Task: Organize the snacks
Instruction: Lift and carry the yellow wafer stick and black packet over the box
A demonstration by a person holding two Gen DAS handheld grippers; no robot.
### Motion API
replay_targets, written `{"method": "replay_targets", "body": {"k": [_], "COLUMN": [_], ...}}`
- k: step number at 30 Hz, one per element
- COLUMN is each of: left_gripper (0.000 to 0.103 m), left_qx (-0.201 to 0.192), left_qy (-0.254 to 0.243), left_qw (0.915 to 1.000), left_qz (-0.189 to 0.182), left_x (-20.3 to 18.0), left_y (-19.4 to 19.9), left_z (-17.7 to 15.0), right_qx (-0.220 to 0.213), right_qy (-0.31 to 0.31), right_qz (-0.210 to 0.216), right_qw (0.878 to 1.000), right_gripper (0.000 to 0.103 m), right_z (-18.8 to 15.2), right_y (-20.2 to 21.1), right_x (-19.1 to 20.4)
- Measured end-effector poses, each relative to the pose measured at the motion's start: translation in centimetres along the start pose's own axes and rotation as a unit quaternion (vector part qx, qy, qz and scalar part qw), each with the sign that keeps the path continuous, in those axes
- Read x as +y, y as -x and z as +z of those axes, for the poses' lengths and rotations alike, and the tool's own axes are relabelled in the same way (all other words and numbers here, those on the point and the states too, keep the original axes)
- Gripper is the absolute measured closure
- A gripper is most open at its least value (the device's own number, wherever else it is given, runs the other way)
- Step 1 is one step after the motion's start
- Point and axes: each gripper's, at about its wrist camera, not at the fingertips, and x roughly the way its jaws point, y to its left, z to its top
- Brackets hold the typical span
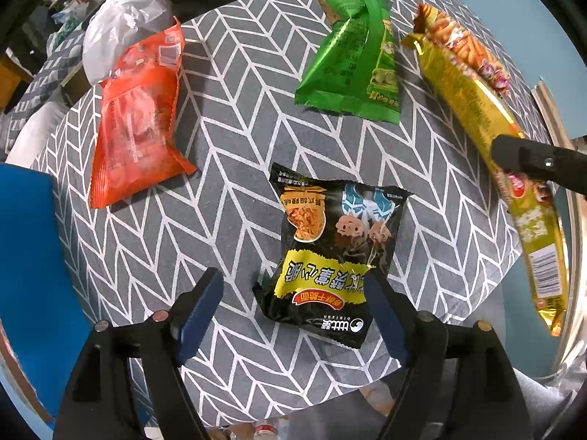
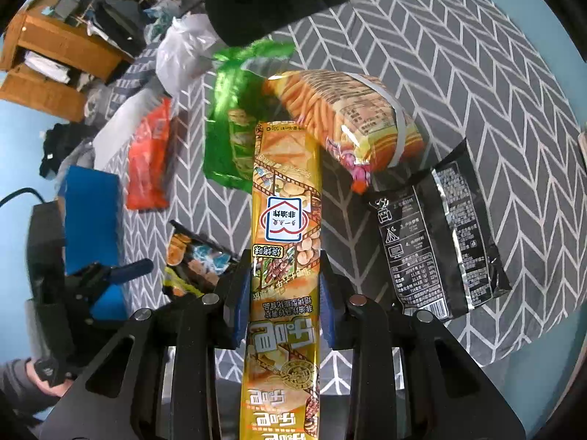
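My right gripper (image 2: 282, 293) is shut on a long yellow chip tube pack (image 2: 284, 242), which runs out past the table's near edge; the pack also shows at the right of the left wrist view (image 1: 477, 110), with one right gripper finger (image 1: 528, 157) across it. My left gripper (image 1: 293, 293) is open and empty, just above the near end of a black noodle-snack pack (image 1: 330, 256). An orange pack (image 1: 135, 117), a green pack (image 1: 352, 55) and a clear pack of orange sticks (image 1: 458, 44) lie on the table. A second black pack (image 2: 440, 234) lies at the right.
The round table (image 1: 234, 117) has a grey chevron cloth. A white plastic bag (image 1: 121, 22) sits at its far left edge. A blue chair seat (image 1: 29, 256) is at the left. Cardboard boxes (image 2: 47, 55) and clutter stand beyond.
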Motion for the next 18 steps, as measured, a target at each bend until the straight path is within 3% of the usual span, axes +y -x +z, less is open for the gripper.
{"method": "replay_targets", "body": {"k": [10,18], "left_gripper": [0.016,0.015], "left_qx": [0.016,0.036], "left_qy": [0.015,0.025], "left_qw": [0.9997,0.9990], "left_qz": [-0.005,-0.005], "left_x": [-1.9,-3.3], "left_y": [-1.6,-3.5], "left_z": [0.7,2.9], "right_qx": [-0.012,-0.004], "right_qy": [0.020,0.066], "right_qz": [-0.022,-0.075], "right_qw": [0.999,0.995], "right_gripper": [0.073,0.073], "right_z": [-1.3,-1.7], "right_y": [3.8,3.8], "right_x": [0.4,1.5]}}
